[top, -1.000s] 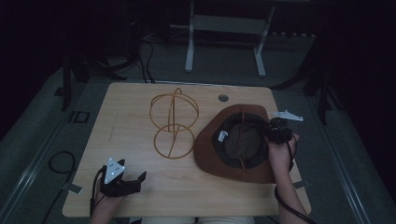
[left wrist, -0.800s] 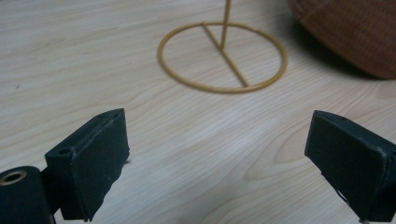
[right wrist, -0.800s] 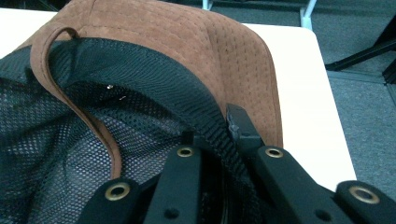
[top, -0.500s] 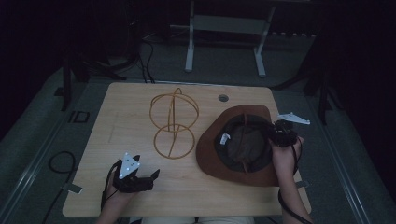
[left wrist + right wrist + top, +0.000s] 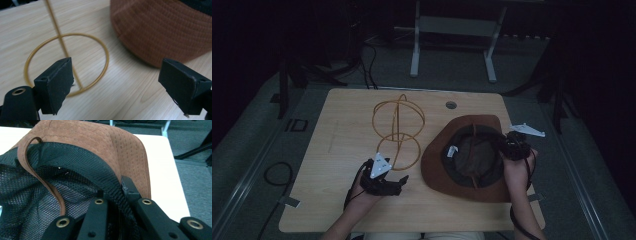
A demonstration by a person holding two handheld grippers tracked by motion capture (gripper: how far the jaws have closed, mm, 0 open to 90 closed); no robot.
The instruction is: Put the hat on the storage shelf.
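Note:
A brown hat lies upside down on the right of the table, its black mesh lining facing up. My right gripper is shut on the hat's right rim, one jaw inside the band and one outside. A gold wire stand of rings stands left of the hat. My left gripper hovers by the stand's base ring, pointing at the hat's brim. Its jaws are open and have just been closing a little, with nothing between them.
The wooden table has a round cable hole near its far edge. A white label sits inside the hat. A metal frame stands on the floor beyond the table. A cable loop lies on the floor at the left.
My left gripper has moved right and slightly up from the table's front left, arriving beside the stand's base and the hat's brim. The right gripper has stayed on the hat.

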